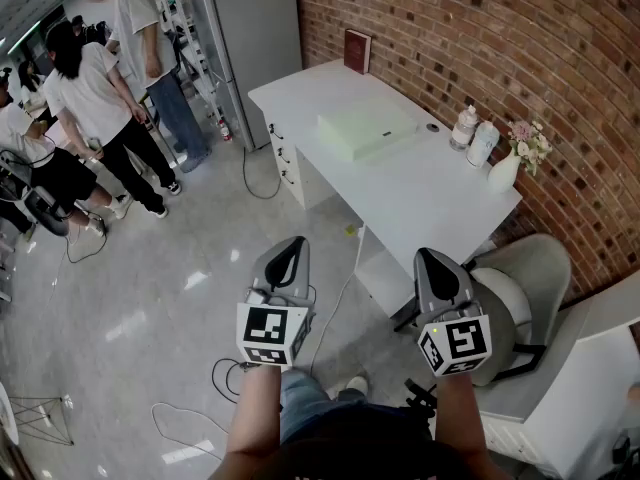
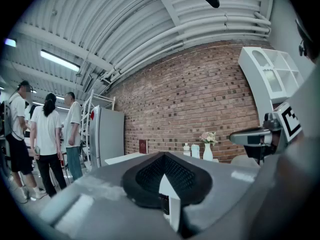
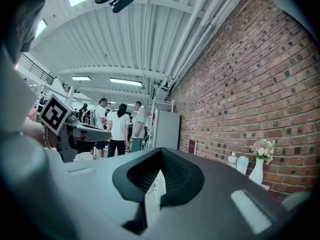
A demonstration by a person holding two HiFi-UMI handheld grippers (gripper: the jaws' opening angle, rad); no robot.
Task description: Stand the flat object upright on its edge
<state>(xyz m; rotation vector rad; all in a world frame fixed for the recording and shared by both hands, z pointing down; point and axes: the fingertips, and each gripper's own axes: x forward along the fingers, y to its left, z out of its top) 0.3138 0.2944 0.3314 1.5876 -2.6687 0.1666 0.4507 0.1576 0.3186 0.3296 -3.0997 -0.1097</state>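
A pale green flat box (image 1: 365, 131) lies flat on the white table (image 1: 420, 203) by the brick wall. A small dark red book (image 1: 357, 50) stands upright against the wall at the table's far end; it also shows in the left gripper view as the red book (image 2: 143, 146). My left gripper (image 1: 296, 244) and right gripper (image 1: 429, 258) hang side by side over the floor, well short of the table. Both are shut with nothing between the jaws, as seen at the left gripper (image 2: 165, 183) and the right gripper (image 3: 157, 176).
Two bottles (image 1: 472, 133) and a white vase of flowers (image 1: 507, 166) stand at the table's right end. A grey chair (image 1: 520, 288) sits under that end. Several people (image 1: 100, 98) stand at the far left beside a tall grey cabinet (image 1: 250, 28). Cables (image 1: 230, 378) lie on the floor.
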